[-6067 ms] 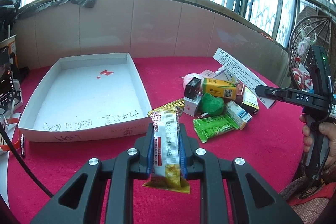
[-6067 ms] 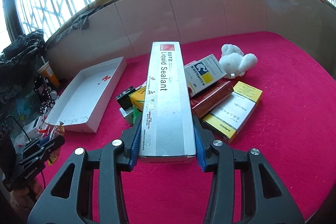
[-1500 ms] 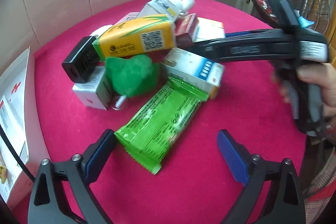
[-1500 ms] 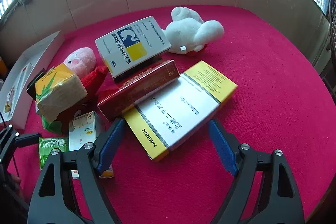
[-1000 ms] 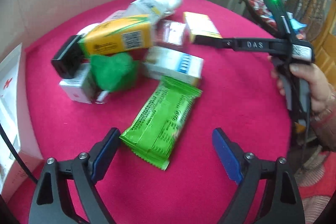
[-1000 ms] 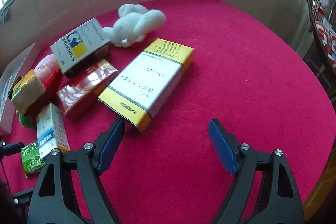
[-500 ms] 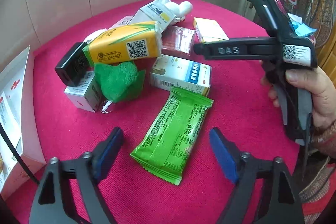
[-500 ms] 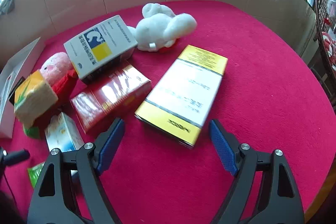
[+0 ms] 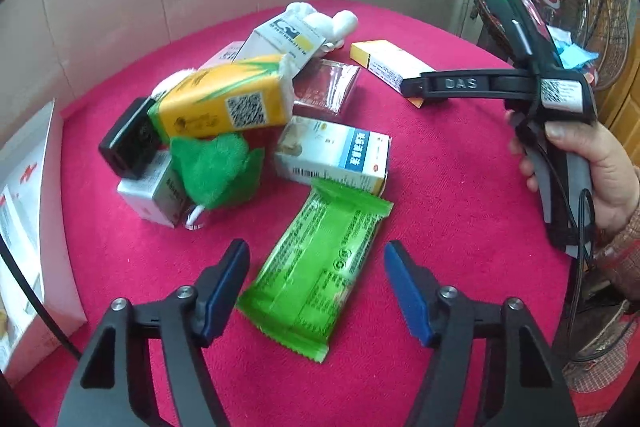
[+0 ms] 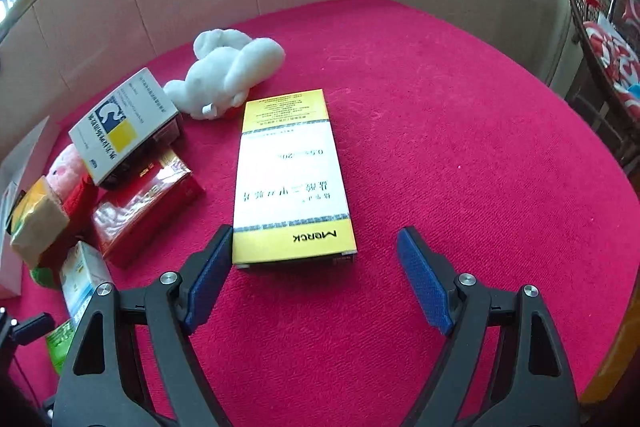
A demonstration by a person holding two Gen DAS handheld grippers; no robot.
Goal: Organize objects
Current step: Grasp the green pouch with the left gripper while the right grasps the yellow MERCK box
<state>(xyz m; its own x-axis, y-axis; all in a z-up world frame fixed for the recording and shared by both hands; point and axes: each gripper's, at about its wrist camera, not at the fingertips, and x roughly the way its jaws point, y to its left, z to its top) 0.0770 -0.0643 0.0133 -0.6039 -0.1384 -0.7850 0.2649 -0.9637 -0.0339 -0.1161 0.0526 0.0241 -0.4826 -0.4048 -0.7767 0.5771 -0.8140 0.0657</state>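
Red cloth (image 9: 460,195) | green packet (image 9: 316,267) between spread left fingers (image 9: 224,283)

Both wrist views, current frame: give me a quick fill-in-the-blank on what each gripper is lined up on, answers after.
1. The left gripper is open around a ____ snack packet.
2. The right gripper is open at the end of the yellow and white box printed with the brand ____.
3. Beyond that box lies a white ____ toy.
4. All of it sits on a ____ tablecloth.

Missing words: green; MERCK; plush; red
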